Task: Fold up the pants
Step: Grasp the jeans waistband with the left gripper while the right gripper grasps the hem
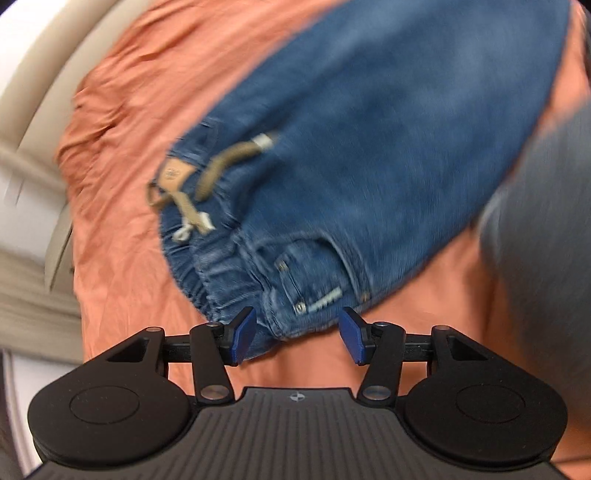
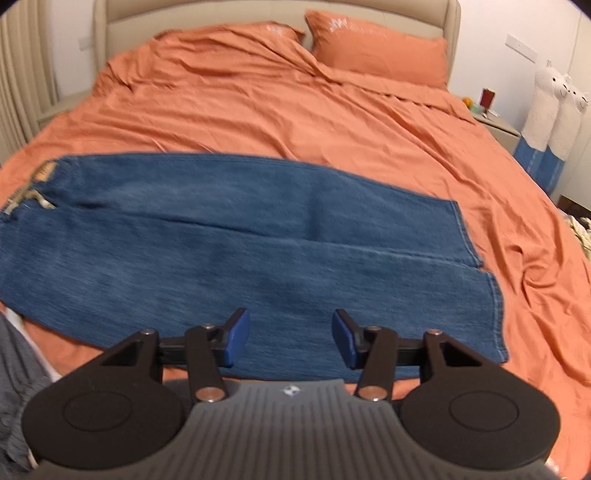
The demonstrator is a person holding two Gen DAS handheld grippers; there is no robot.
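Observation:
Blue jeans lie flat across an orange bedsheet, waistband at the left, leg hems at the right. In the left wrist view the jeans show an elastic waistband, a tan drawstring and a front pocket. My left gripper is open and empty, its blue pads on either side of the waistband corner, just above it. My right gripper is open and empty, hovering over the near edge of the lower leg.
Two orange pillows lie at the beige headboard. A nightstand and white plush toys stand at the right. Grey clothing is at the near left.

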